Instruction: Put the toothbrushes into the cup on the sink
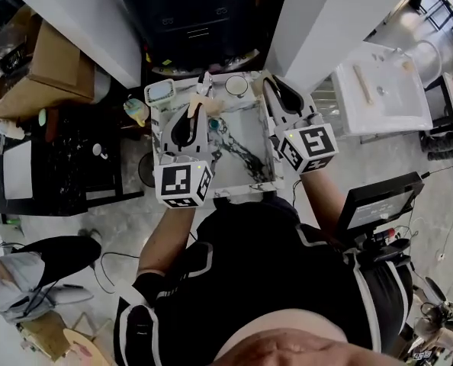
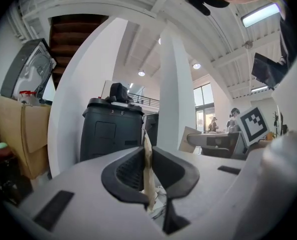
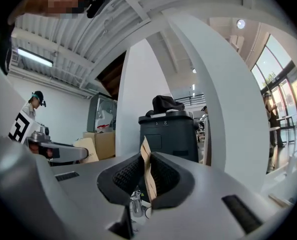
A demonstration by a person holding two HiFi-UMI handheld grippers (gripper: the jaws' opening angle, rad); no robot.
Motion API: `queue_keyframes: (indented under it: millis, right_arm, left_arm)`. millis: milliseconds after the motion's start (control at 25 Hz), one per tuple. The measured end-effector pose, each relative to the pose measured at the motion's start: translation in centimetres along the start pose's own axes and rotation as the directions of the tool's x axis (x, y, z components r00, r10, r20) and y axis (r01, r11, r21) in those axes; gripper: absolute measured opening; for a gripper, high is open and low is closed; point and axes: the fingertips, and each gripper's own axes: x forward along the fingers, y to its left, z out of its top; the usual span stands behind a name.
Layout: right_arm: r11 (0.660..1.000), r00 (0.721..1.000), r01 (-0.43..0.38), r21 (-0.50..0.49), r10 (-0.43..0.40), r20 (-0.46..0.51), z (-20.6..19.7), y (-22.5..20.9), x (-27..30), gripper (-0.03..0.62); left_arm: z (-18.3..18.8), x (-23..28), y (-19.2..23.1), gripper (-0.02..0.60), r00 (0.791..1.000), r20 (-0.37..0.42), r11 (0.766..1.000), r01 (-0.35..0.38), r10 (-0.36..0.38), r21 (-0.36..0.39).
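Observation:
A white marbled sink [image 1: 249, 158] lies below both grippers. On its back rim stands a round white cup [image 1: 236, 86]. My left gripper [image 1: 198, 107] is shut on a pale wooden toothbrush [image 1: 204, 90] whose end sticks out past the jaws. In the left gripper view that toothbrush [image 2: 148, 176] stands upright, pinched between the black pads [image 2: 131, 171]. My right gripper [image 1: 270, 82] hovers just right of the cup. In the right gripper view it is shut on a second wooden toothbrush [image 3: 147, 176]. Both grippers point level toward the back.
A pale-green-rimmed cup [image 1: 159, 91] stands at the sink's back left corner. A chrome tap [image 3: 135, 202] shows below the right jaws. A black bin [image 2: 111, 134] stands behind between white columns [image 2: 176, 94]. A second white basin [image 1: 379, 90] and a monitor [image 1: 383, 200] are at right.

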Motion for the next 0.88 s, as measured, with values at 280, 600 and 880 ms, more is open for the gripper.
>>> queue_keyframes:
  millis: [280, 600, 880]
  right_arm:
    - [0.997, 0.997, -0.069, 0.030, 0.070, -0.018, -1.8, -2.4, 2.8, 0.051]
    - [0.988, 0.988, -0.144, 0.057, 0.147, -0.056, -4.9, -2.4, 6.5, 0.051]
    - [0.977, 0.976, -0.193, 0.088, 0.200, -0.087, -9.2, -2.1, 9.1, 0.051]
  left_arm:
    - [-1.4, 2.2, -0.2, 0.049, 0.997, -0.013, 0.996, -0.079, 0.079, 0.047]
    - [-4.1, 4.1, 0.8, 0.048, 0.991, -0.053, 0.992, -0.120, 0.121, 0.036]
    - [-7.2, 4.5, 1.4, 0.048, 0.983, -0.096, 0.988, -0.152, 0.155, 0.029]
